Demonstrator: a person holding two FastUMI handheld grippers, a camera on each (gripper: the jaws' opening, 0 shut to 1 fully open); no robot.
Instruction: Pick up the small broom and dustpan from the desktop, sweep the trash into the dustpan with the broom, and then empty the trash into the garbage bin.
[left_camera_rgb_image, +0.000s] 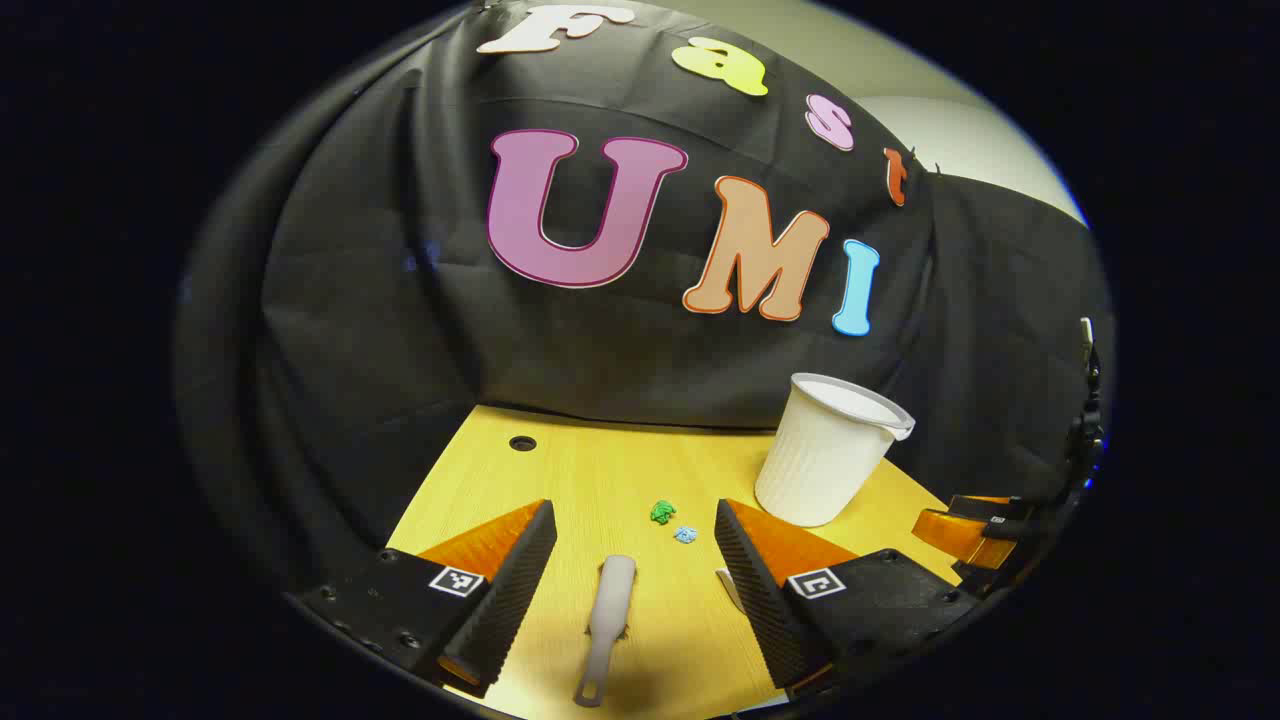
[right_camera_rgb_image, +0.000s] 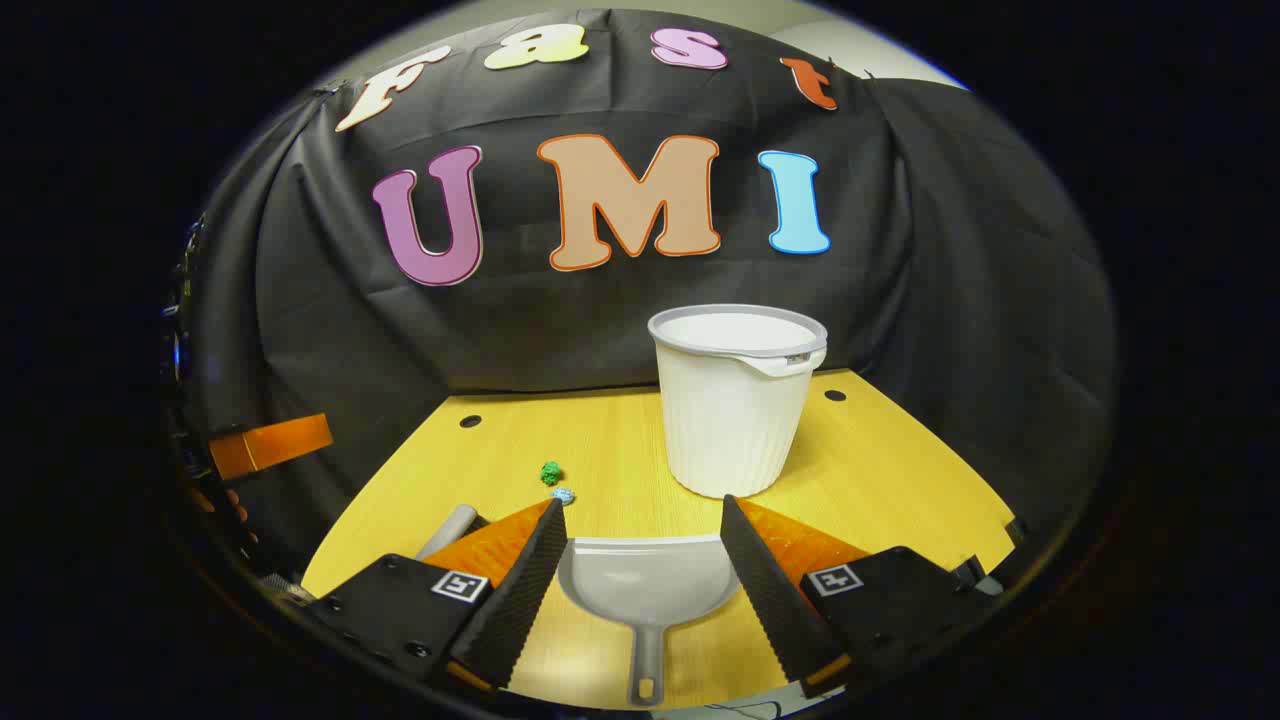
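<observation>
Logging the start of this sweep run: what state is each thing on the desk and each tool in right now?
Broom: lying flat on the desk, ungrasped, between the open left tool's fingers.
Dustpan: lying flat, ungrasped, handle toward the camera.
Garbage bin: upright, open-topped.
Green scrap: loose on the desk.
Blue scrap: loose beside it.
Left tool: open.
Right tool: open.

On the yellow wooden desktop (right_camera_rgb_image: 900, 470) there was one white ribbed plastic garbage bin (right_camera_rgb_image: 735, 415). One grey plastic dustpan (right_camera_rgb_image: 645, 590) lay there, and one small grey broom (left_camera_rgb_image: 608, 625). There were two small crumpled scraps of trash: one green scrap (left_camera_rgb_image: 662, 512) and one pale blue scrap (left_camera_rgb_image: 685, 535). Two dark round holes (right_camera_rgb_image: 470, 421) were counted in the desktop, one toward each far corner.
</observation>
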